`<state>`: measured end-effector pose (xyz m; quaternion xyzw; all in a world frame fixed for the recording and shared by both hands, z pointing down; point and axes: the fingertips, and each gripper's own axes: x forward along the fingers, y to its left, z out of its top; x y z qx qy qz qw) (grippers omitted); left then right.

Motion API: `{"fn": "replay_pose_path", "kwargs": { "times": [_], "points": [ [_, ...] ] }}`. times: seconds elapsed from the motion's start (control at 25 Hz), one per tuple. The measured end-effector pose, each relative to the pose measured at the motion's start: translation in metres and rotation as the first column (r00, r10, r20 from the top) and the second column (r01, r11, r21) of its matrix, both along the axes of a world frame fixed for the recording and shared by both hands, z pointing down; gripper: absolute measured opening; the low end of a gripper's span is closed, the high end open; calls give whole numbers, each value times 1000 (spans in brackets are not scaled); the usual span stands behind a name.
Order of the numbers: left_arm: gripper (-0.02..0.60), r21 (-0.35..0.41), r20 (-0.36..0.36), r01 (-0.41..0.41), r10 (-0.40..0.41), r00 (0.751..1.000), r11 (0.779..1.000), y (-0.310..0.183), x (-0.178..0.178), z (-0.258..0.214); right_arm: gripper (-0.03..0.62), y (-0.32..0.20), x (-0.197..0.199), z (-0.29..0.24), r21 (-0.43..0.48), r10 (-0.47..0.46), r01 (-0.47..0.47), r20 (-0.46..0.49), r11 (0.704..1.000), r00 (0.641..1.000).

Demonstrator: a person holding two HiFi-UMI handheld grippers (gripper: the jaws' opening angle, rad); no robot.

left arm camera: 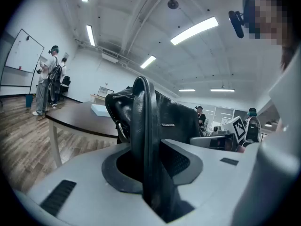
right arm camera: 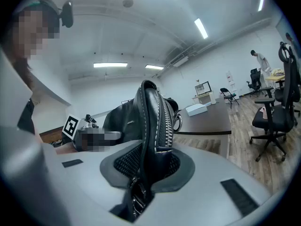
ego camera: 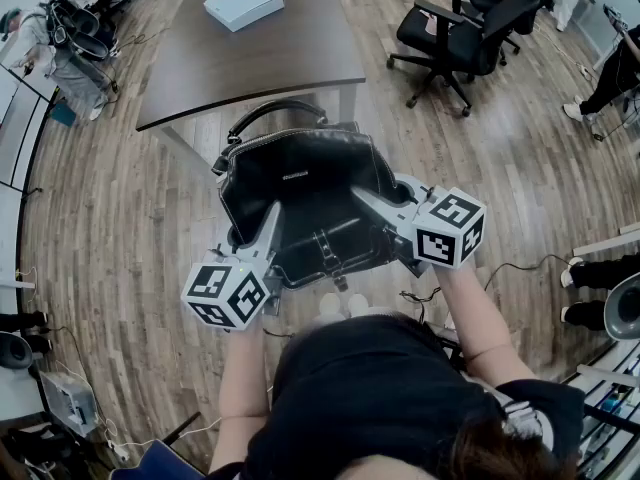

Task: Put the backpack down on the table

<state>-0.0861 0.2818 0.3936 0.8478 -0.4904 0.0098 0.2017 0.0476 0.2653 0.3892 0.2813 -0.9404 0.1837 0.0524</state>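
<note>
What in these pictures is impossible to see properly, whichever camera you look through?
- Underside of the backpack: head view, hidden by its own body.
- Far end of the table: head view, cut off by the top edge.
- What the white box on it is: too small in every view.
- Pads of the left hand-held gripper: left gripper view, covered by the black leather clamped between them.

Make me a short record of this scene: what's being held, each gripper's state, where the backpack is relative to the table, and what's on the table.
held item: backpack, black leather
left gripper: shut on the backpack's side
right gripper: shut on its zippered edge
backpack position: in the air over the wood floor, short of the table, not resting on it
on table: white box
nearby: office chair, black
</note>
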Motion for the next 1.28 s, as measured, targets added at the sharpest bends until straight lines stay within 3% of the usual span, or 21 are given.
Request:
{"fn": "replay_pose_path", "kwargs": {
  "times": [0.16, 0.72, 1.28],
  "points": [
    [137, -1, 21, 2, -2, 1000, 1000, -4, -3, 0, 81, -3, -3, 2, -7, 0, 0, 11, 1000, 1000],
    [137, -9, -7, 6, -6, 1000, 1000, -5, 0, 6, 86, -6, 0, 6, -10, -8, 8, 1, 1000, 1000],
    [138, -42, 19, 39, -38, 999, 998, -36, 29, 19, 89, -41, 29, 23, -45, -30, 30, 16, 999, 999]
  ]
}}
